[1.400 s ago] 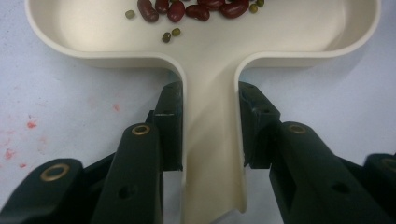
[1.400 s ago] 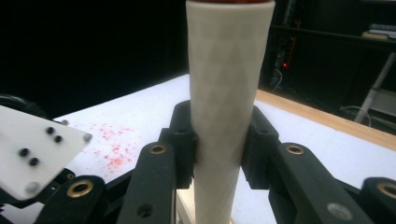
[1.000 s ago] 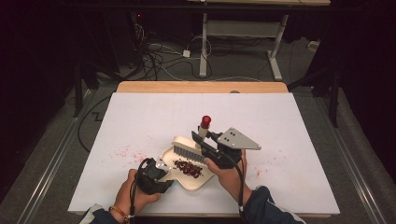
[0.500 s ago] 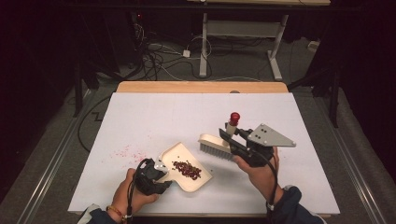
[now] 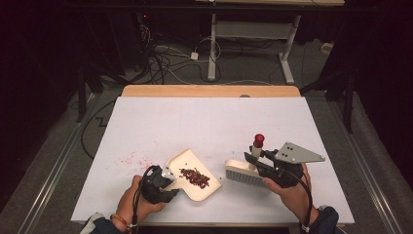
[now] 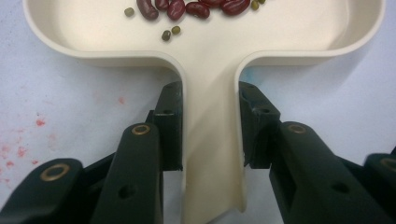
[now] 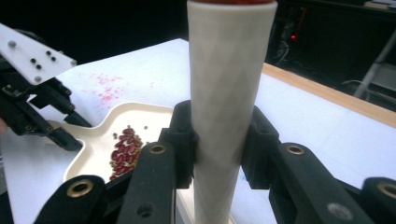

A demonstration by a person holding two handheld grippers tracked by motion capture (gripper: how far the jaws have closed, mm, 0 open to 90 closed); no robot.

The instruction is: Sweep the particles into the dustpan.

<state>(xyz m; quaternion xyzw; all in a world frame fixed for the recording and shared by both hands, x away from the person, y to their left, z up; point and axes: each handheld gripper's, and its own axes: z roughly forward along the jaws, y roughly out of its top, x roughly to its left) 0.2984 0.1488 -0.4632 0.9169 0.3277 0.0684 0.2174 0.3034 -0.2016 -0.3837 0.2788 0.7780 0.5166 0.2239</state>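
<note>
Lower left of high view: left gripper (image 5: 163,181), held in a hand (image 5: 134,202), clamped on the handle of a cream dustpan (image 5: 195,187). In left gripper view: both black pads pressed flat against the sides of the dustpan handle (image 6: 212,140), pan body across the top of the frame, lying on the white table cover (image 6: 70,98).

In the pan, centre of high view just right of the left gripper: pile of red beans (image 5: 195,176), with a few small green ones (image 6: 170,32) at the near edge in left gripper view.

Lower right of high view: right gripper (image 5: 255,162), held in a hand (image 5: 290,195), grey three-cornered plate (image 5: 297,153) on top; clamped on the upright cream handle of a brush (image 5: 243,171). Brush head just right of the dustpan, apart from it. Red cap (image 5: 258,139) at handle top. In right gripper view: handle (image 7: 229,107) between both pads, gripped.

Left of centre, on the cover beyond the left hand: scatter of red specks (image 5: 131,158).

Upper middle: wooden table edge (image 5: 209,90). Beyond, top of frame: dark floor, cables (image 5: 165,58), white desk frame (image 5: 253,34).
</note>
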